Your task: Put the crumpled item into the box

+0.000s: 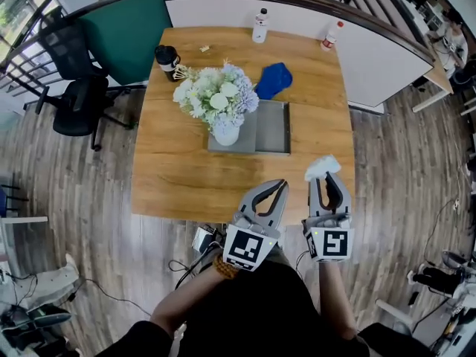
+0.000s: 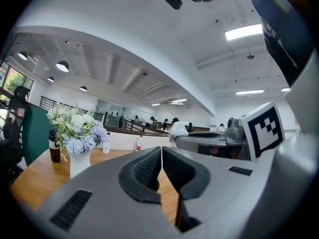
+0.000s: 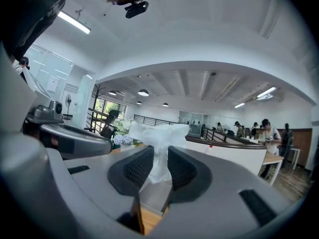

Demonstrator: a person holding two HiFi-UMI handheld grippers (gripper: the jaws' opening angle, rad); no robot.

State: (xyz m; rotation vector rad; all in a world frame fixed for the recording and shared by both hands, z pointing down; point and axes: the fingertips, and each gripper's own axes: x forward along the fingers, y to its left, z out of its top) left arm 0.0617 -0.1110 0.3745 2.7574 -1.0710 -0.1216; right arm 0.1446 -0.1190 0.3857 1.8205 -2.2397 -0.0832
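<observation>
White crumpled paper (image 1: 322, 166) sits pinched between the jaws of the right gripper (image 1: 325, 175), which stand part-way apart and press on its lower bunch while the rest puffs out above the tips (clearest in the right gripper view, crumpled paper (image 3: 158, 138), right gripper (image 3: 159, 156)). The left gripper (image 1: 279, 185) has its jaws closed together with nothing between them, as the left gripper view shows (image 2: 161, 151).

Both grippers hang over the near edge of the wooden tabletop (image 1: 175, 173), side by side. The grey box (image 1: 274, 129) lies further in, near the middle. A white vase (image 1: 225, 134) of flowers (image 1: 216, 95) stands on the box's left half; the right half is bare. A blue cloth (image 1: 272, 80) lies just beyond the box, and a black mug (image 1: 166, 58) and two bottles (image 1: 260, 24) stand towards the far edge. Bare wood lies between the grippers and the box.
</observation>
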